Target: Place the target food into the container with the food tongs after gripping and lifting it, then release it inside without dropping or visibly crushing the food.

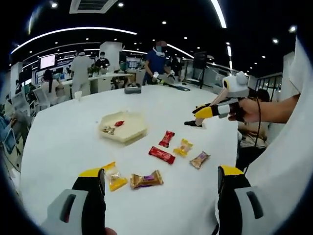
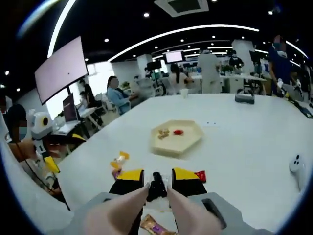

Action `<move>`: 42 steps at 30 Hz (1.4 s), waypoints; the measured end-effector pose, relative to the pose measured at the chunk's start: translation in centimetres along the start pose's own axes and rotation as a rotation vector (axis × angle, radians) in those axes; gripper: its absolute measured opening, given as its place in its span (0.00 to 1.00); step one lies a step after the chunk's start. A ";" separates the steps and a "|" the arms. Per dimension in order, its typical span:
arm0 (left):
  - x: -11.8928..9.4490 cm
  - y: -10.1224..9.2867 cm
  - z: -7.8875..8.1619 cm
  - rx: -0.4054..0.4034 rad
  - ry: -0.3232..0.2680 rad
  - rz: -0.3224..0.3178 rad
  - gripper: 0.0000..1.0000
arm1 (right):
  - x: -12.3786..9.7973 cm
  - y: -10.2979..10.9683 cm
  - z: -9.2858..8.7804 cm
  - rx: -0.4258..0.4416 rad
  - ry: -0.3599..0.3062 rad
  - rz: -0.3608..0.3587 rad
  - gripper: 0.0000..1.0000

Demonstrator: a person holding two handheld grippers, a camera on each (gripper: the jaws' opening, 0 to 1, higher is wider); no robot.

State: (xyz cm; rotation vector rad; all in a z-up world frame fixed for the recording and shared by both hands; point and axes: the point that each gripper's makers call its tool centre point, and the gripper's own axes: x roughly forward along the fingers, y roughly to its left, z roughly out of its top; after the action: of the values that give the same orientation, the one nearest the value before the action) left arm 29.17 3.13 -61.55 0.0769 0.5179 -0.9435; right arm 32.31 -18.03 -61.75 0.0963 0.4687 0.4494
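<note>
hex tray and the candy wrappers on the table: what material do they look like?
Hexagonal tray: cream, matte, with a thick rim; it looks like moulded plastic or pulp, but I can't tell which. Candy wrappers, e.g. the red one and the brown-gold one: glossy crinkled film with twisted or sealed ends, likely plastic or foil laminate.

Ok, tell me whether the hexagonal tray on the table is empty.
No. In the left gripper view the hexagonal tray already holds a red candy and some brownish pieces.

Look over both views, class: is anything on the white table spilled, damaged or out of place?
Nothing stands out. The wrapped candies lie loose but whole on the white table, and the hexagonal tray sits flat with a few pieces inside. No spill or tear shows.
</note>
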 end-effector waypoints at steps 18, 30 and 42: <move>0.1 0.3 -0.6 0.029 0.033 0.008 0.96 | -0.8 -1.3 1.4 0.005 -0.030 -0.030 0.21; -0.4 0.3 -0.8 0.001 0.016 0.042 0.96 | 0.1 -3.0 4.9 -0.031 -0.066 -0.027 0.21; -1.5 1.0 -1.5 -0.008 0.030 0.087 0.96 | 4.0 -3.2 9.1 -0.105 -0.093 0.028 0.21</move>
State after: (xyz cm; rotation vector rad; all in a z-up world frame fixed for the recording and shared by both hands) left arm 28.64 5.25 -62.37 0.1056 0.5420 -0.8564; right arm 40.89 -19.06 -55.96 0.0220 0.3524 0.4939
